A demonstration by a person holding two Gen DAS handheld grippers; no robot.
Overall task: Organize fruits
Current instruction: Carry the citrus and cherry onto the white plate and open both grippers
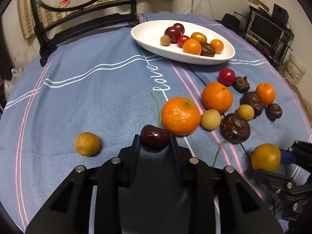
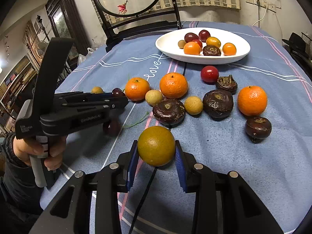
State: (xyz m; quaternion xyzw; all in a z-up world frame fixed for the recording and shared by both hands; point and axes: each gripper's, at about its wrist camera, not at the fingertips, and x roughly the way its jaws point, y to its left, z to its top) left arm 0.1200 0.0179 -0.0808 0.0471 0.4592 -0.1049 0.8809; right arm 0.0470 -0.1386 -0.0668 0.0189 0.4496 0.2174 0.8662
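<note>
L hand-held gripper [image 1: 155,141] clamps cherry [image 1: 155,137], R hand-held gripper [image 2: 156,152] clamps kumquat [image 2: 156,145]; mandarin [image 1: 180,116] just beyond cherry.

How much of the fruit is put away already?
About a third. The white dish already holds eight small fruits. Right now the left claw grips a dark cherry, and the right claw grips a yellow-orange fruit. Still loose on the blue cloth: three oranges, a red tomato, four brown water chestnuts, three small tan fruits and another cherry.

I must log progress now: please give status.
Left gripper shut on cherry. Right gripper shut on yellow-green citrus. White dish ahead; loose fruit between.
</note>
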